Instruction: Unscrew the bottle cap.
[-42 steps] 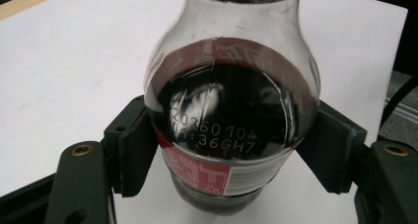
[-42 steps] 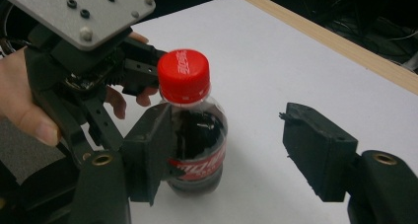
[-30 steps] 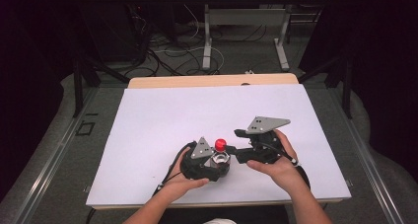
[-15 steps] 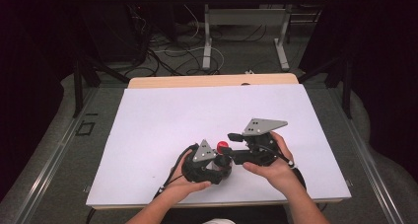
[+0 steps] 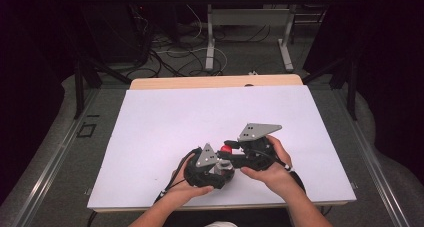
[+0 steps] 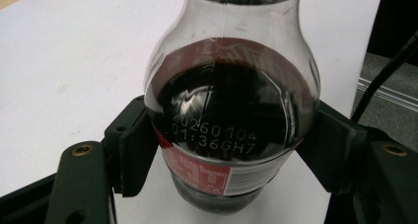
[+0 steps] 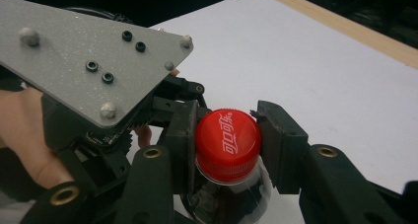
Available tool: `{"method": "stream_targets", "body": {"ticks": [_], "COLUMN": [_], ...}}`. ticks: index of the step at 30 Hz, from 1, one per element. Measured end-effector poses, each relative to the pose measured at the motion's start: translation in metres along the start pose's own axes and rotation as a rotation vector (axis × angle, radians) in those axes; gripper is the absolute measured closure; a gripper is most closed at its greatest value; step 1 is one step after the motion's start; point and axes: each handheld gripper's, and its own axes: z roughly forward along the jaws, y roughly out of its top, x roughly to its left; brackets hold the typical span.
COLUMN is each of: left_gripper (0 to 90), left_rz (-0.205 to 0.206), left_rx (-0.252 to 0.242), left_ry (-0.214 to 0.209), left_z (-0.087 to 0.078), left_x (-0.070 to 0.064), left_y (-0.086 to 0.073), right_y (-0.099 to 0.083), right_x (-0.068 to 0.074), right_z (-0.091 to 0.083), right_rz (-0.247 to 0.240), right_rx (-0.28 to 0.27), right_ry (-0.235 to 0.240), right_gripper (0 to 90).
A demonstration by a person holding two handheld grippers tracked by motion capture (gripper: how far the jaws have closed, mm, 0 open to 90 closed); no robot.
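From the high view, both hands meet near the front edge of the white rectangular table top (image 5: 200, 112), the left gripper (image 5: 220, 168) and the right gripper (image 5: 227, 148) pressed close together, and between them sits a small clear plastic bottle of dark cola (image 5: 223, 163), its round red screw cap (image 5: 226, 148) poking up just beside the right gripper's grey three-cornered plate (image 5: 257, 132). Over to the left gripper view: the bottle (image 6: 231, 115) looms right in front, bulbous shoulder, dark liquid up to about the shoulder, white printed code digits across the curve, a red label with a white panel wrapping the lower body. The left gripper (image 6: 231, 155) has its 2 black jaws pressed against either side of the bottle's body, closed onto it just at the label's top edge, the white table behind. Now the right gripper view: the red cap (image 7: 228, 140) with white lettering faces up, and the right gripper (image 7: 226, 147) has its 2 jaws set on either side of the cap, the near jaw touching it, the far one right at its rim, snug around it. The left gripper's grey plate (image 7: 93, 56) fills the upper left.
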Motion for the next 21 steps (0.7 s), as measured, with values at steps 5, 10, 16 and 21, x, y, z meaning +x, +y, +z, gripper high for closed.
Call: {"method": "stream_targets", "body": {"ticks": [5,10,16,21], "left_gripper": [30.3,30.2,30.1,30.1], "left_rz": [0.014,0.015,-0.02,-0.048], "left_rx": [-0.006,-0.02,-0.025,-0.033], "left_ry": [-0.039,-0.058,-0.002,0.038], "left_z": [0.0,-0.003,-0.007,-0.007], "left_x": [0.0,-0.001,0.002,0.003], "left_y": [0.0,0.001,0.002,0.001], "right_y": [-0.001,0.001,0.004,0.006], "right_x": [-0.011,-0.019,-0.012,0.001], "right_z": [-0.003,-0.005,-0.005,-0.008], "right_rz": [-0.07,-0.146,-0.062,-0.026], "right_rx": [0.016,-0.007,-0.029,-0.064], "right_ry": [0.109,0.211,0.136,0.024], "right_gripper": [61.5,61.4,53.6,53.0]}}
